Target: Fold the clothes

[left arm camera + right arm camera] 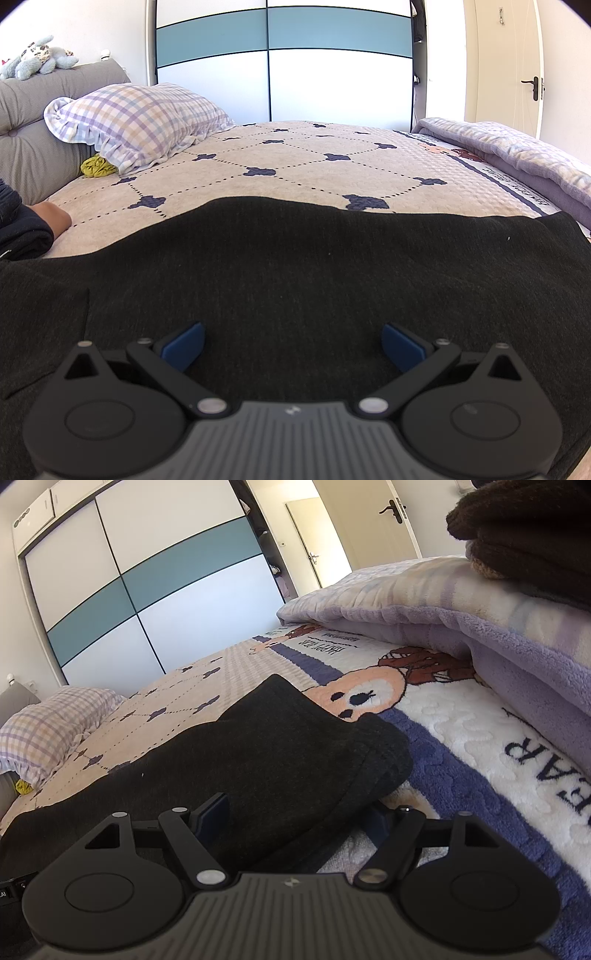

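A dark grey garment (295, 266) is spread flat across the near part of the bed, directly under and ahead of both tools. The left gripper (293, 345) is held just above the cloth with its blue pads (183, 349) set wide apart; nothing is held between them. The right gripper (301, 812) is also spread wide, and the folded edge of the garment (295, 746) lies between its fingers, though no pinch on it can be made out. Beyond the garment a quilted bedspread (295, 162) is seen. A checked pillow (136, 118) lies far ahead to the left, and a lilac blanket (461, 609) is bunched ahead to the right.
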A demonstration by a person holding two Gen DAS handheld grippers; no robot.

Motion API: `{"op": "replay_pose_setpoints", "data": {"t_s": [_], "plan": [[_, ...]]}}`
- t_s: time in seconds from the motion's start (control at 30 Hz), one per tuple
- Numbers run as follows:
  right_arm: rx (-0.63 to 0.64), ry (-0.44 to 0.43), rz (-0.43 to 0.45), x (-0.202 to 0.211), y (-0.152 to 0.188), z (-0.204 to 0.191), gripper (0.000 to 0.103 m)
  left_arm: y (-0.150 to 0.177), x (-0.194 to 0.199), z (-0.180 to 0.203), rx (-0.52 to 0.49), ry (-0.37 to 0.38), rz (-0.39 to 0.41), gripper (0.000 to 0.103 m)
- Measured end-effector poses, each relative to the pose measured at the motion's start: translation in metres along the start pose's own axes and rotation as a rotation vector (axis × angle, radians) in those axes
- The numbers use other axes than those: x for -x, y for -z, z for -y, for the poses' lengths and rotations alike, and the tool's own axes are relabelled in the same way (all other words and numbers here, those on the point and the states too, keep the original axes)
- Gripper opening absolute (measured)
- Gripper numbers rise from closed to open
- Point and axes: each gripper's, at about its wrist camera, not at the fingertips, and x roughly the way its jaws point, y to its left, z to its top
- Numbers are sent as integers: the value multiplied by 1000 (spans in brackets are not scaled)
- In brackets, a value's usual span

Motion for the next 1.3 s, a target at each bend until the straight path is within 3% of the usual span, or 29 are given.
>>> {"op": "replay_pose_setpoints", "data": {"t_s": [0.83,1.07,1.13,1.2,1.3], "plan": [[-46,-33,11,2,-2,9,80,0,0,0,0,1,0,103],[-68,-45,-48,12,-3,13,81,1,0,2,-1,-6,8,103],[59,-8,-123,16,-5,5,81,1,-1,0,12,4,7,103],[201,63,-144,23,-2,-7,82,1,-1,0,13,4,8,103],[225,176,-109,38,-2,-11,92,-3,1,3,-3,-9,-35,103]]}}
